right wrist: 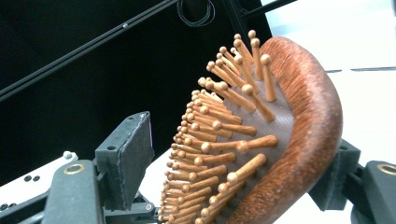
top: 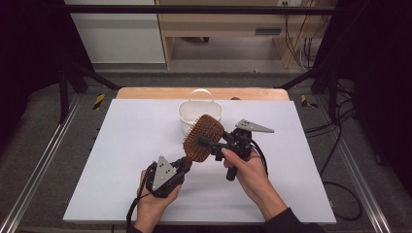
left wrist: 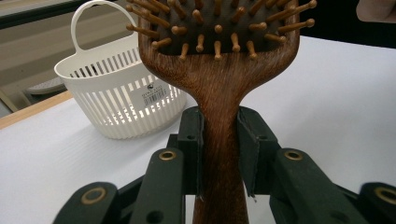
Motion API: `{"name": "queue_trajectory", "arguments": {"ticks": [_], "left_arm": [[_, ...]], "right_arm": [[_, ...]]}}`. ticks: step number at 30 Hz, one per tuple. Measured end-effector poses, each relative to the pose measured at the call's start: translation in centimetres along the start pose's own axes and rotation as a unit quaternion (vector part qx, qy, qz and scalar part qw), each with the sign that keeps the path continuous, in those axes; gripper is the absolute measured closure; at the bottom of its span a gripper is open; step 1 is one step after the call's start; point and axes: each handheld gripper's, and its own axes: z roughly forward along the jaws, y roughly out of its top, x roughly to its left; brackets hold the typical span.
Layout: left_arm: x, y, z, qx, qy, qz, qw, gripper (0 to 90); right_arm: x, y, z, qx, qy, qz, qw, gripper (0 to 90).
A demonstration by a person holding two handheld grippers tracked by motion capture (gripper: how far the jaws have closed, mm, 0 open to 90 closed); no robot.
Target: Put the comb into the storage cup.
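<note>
Nearest the camera, left gripper (top: 180, 168) clamped on the handle of a wooden paddle hairbrush (top: 202, 138), jaws narrowed to the handle's width, pads flat against both sides. Just beyond, right gripper (top: 208, 143) brought in around the brush head, jaws part open and straddling it: one pad apparently against the smooth back, the other (right wrist: 125, 157) apart from the bristle tips, so no grip there yet. Brush held clear above the white table (top: 121, 160), long axis running from the near handle up and away toward the far head, bristles facing the left side of the high view. Farther back, empty white slatted basket (top: 199, 112) upright, near the brush head. Step in hand, by the look of it: a handover between grippers. Next called for: closing fully on the head before release at the handle, then carrying toward the basket.
</note>
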Motion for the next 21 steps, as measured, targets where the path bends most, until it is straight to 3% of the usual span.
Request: {"name": "queue_trajectory", "arguments": {"ticks": [7,14,21], "left_arm": [[0.09,-0.11,-0.07,-0.003,0.0,0.001,1.0,72.2],[0.18,-0.21,-0.1,-0.001,-0.001,0.004,1.0,72.2],[0.08,-0.71,-0.49,0.002,-0.001,-0.001,1.0,72.3]], "right_arm": [[0.12,0.03,0.1,0.003,0.001,0.004,1.0,28.1],[0.02,0.29,-0.07,0.008,-0.002,0.003,1.0,37.5],[0.57,-0.01,0.04,0.015,-0.003,-0.004,0.9999,38.9]]}}
